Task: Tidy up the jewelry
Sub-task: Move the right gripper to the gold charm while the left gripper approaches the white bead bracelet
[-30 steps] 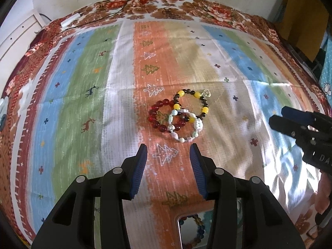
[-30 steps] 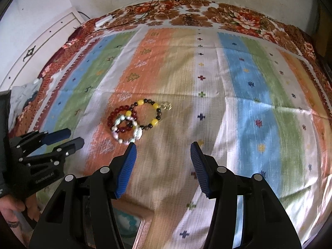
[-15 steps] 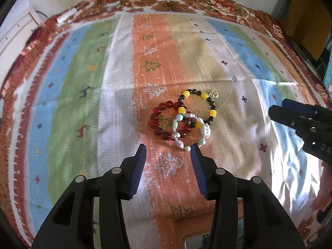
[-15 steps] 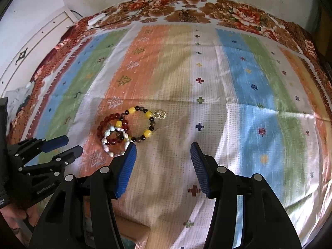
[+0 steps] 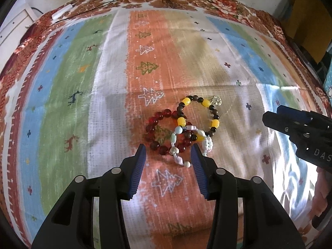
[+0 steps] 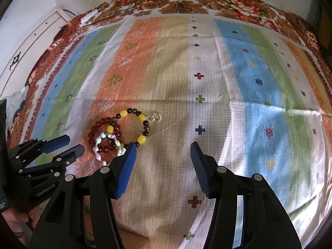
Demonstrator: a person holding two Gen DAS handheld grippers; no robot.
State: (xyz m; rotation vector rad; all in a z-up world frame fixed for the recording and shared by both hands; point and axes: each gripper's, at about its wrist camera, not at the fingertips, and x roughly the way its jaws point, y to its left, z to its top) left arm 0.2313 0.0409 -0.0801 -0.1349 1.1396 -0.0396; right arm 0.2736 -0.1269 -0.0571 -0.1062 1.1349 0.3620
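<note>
Three overlapping bracelets are lying on the striped cloth (image 5: 207, 62): a red bracelet (image 5: 153, 124), a yellow-and-dark bracelet (image 5: 209, 112) and a white bracelet (image 5: 176, 151). The left tool (image 5: 168, 153), its fingers apart, is being held around the white one, apparently not touching. The right tool (image 6: 162, 151) is being held open just beside them.

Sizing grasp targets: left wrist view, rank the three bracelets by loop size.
1. yellow-and-dark bead bracelet, widest loop.
2. red bead bracelet, slightly smaller.
3. white-and-pale bead bracelet, though it lies nearest and is partly hidden, so unsure.

Home bedrm: bed w/ striped cloth (image 5: 83, 78) over floral bedspread (image 6: 238, 2), white cabinet (image 6: 31, 47).
</note>
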